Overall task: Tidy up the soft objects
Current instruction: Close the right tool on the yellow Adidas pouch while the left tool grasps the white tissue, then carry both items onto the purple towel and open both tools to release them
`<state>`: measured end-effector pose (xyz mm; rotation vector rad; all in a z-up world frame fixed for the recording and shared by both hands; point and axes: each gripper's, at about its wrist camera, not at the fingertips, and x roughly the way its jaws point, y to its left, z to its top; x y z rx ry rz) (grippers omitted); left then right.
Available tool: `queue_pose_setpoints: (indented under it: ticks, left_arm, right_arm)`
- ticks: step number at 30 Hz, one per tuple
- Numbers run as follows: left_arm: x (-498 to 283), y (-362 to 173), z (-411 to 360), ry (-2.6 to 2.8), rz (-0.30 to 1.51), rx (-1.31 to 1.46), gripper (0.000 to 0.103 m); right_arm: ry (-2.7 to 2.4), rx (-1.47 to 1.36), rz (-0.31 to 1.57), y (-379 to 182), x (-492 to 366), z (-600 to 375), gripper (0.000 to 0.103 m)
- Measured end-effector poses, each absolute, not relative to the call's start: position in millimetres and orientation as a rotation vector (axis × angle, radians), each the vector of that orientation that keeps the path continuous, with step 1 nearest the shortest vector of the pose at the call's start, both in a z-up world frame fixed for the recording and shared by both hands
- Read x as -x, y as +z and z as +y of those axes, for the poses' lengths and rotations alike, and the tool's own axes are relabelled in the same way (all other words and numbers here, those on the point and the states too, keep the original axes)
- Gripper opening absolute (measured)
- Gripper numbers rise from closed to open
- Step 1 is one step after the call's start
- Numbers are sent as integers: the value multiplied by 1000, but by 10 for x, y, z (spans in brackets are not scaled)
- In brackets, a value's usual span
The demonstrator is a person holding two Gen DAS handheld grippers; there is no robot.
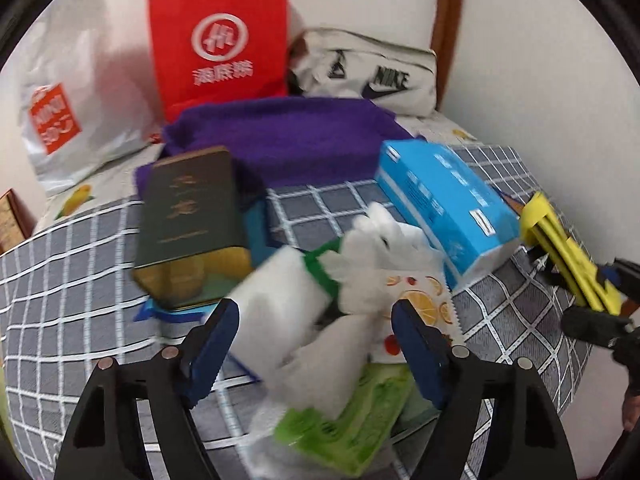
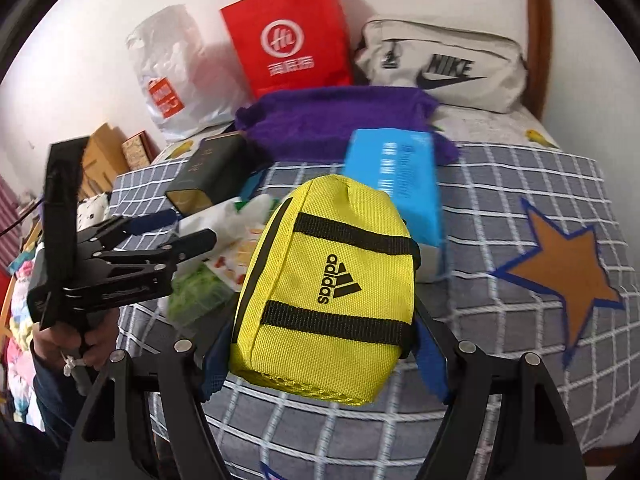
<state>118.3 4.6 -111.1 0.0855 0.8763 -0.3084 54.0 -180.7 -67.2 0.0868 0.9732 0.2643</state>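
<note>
Yellow pouch sat clamped in right tool, above the bed. Left tool spread apart around white tissue packs, at pouch's 9 o'clock. Best lower slowly, squeezing mid-pack.

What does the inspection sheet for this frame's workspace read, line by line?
Surface: bed with a grey checked blanket carrying an orange star patch.
Job's things: yellow fabric Adidas pouch; white tissue packs with green wrapping; blue tissue pack; purple fleece towel.
Clutter: dark green box with gold lettering; red paper bag; white plastic bag; grey Nike bag.
Grippers: right gripper shut on the pouch; left gripper open around the white packs.
Cables: nothing seen.
Surroundings: white wall, wooden bed frame, cardboard boxes on the left.
</note>
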Motion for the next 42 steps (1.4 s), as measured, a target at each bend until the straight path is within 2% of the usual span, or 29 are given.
queue_pose_setpoints:
  ticks: [3,6,8,10,25,42]
  left_arm:
    - [-1199,-1145,-81,-341,881,-111,76]
    - [-1236,-1191,-147,-355,908,-131,54]
    - [-1257,-1186,-136,-366,917,-120,33]
    - [-1278,-1162,-101,-367,929,-95,23]
    - [-1223,-688,189,-283,880,-25,23]
    - [-1825,-365,641,-193,860,31,23]
  right_arm:
    - [240,-94,957,-644,-508,-1920,76]
    - [232,-96,948,-632,-509,-1994,76]
    - [232,-95,942,-625,-517,-2014,76]
    - [237,-96,940,-616,-530,-2024,76]
    - [326,-138,906,-372,-883,-2036,76]
    - [336,-128,880,-196,-1679,-1910,76]
